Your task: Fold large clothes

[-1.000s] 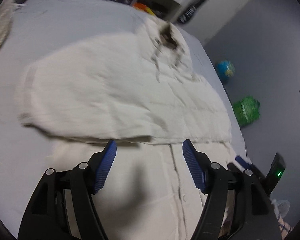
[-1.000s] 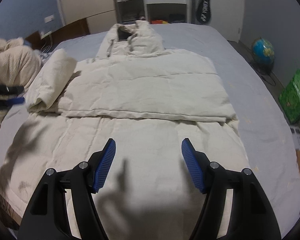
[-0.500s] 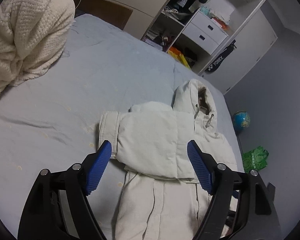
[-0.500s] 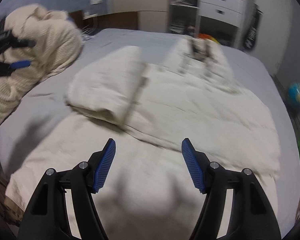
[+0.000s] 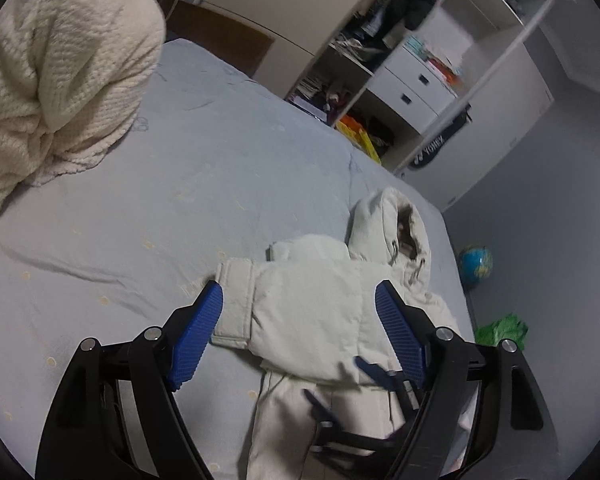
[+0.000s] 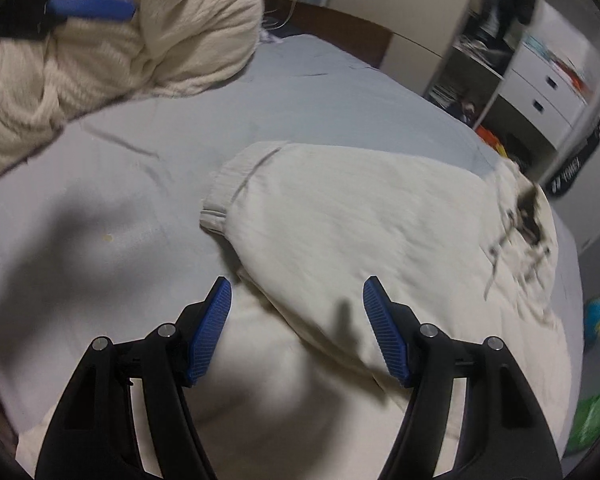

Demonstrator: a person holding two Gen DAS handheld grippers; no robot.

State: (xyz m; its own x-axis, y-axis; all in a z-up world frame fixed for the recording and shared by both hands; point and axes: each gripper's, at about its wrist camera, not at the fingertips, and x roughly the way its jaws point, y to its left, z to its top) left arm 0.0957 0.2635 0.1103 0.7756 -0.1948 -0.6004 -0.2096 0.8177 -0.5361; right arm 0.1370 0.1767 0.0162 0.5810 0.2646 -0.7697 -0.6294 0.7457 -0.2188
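Your jacket [image 6: 380,240] lies face up on the grey-blue bed [image 5: 180,200], a cream padded coat with its hood [image 5: 392,224] pointing toward the shelving and its hem toward you. One sleeve [image 6: 284,200] is already laid across the chest, cuff [image 6: 228,184] reaching the jacket's left edge, so the sleeve fold looks at least partly done. Whether the other sleeve sits tucked beneath it you cannot tell from these views. What looks left is bringing the lower body up over the chest and dealing with the hood; the bottom half is flat and unfolded, its front closure running toward you.

The fabric looks thick and puffy, softly quilted, and the folded sleeve stands proud of the body instead of lying flat, so expect it to spring back unless pressed.

Your left gripper [image 5: 300,332] hovers above the cuff end with its blue pads spread wide; its jaws have just been opening and nothing is between them. Your right gripper [image 6: 296,328] hangs over the jacket's lower body, just below the sleeve, pads also spread and pinching nothing.

Further out, a cream knitted blanket [image 5: 60,80] is heaped at the bed's far left corner, and a globe [image 5: 476,264] and green bag [image 5: 500,328] sit on the floor beside the bed.
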